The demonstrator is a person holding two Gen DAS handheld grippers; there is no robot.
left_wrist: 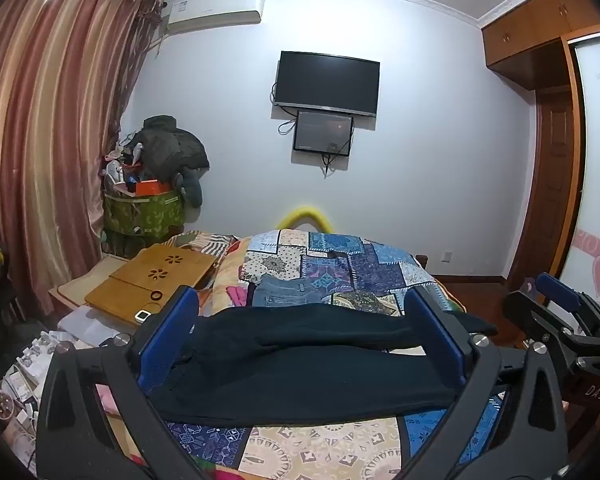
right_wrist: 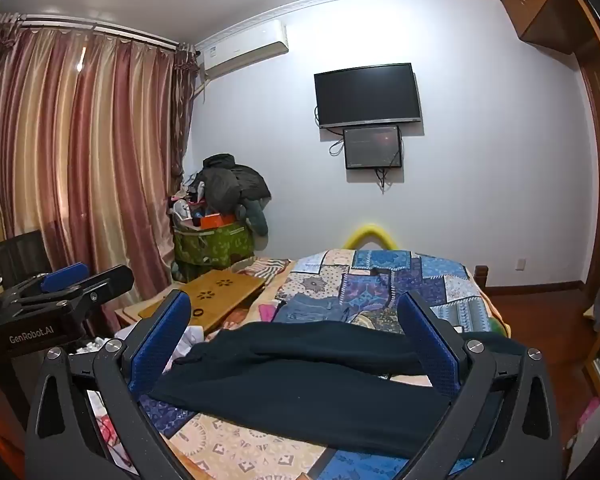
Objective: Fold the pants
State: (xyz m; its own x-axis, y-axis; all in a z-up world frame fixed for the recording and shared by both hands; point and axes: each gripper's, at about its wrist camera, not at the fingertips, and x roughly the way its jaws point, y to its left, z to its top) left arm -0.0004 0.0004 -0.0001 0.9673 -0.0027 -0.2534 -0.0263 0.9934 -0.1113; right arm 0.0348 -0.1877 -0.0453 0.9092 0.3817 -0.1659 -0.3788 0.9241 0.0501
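Note:
Dark navy pants (left_wrist: 308, 364) lie across the near end of the bed on a patchwork quilt (left_wrist: 324, 448), stretched left to right with a fold along the far side. My left gripper (left_wrist: 302, 312) is open and empty, its blue pads (left_wrist: 162, 344) spread wide just above the pants. My right gripper (right_wrist: 296, 316) is also open and empty over the same pants (right_wrist: 312, 384). Each gripper shows at the edge of the other's view: the right one (left_wrist: 572, 320), the left one (right_wrist: 68, 284).
Folded jeans (left_wrist: 284, 292) lie further up the quilt. A wooden lap desk (left_wrist: 156, 276) sits at the bed's left. A green bin piled with clothes (left_wrist: 144, 208) stands by the curtains. A TV (left_wrist: 326, 82) hangs on the far wall. A wardrobe (left_wrist: 556, 160) is at right.

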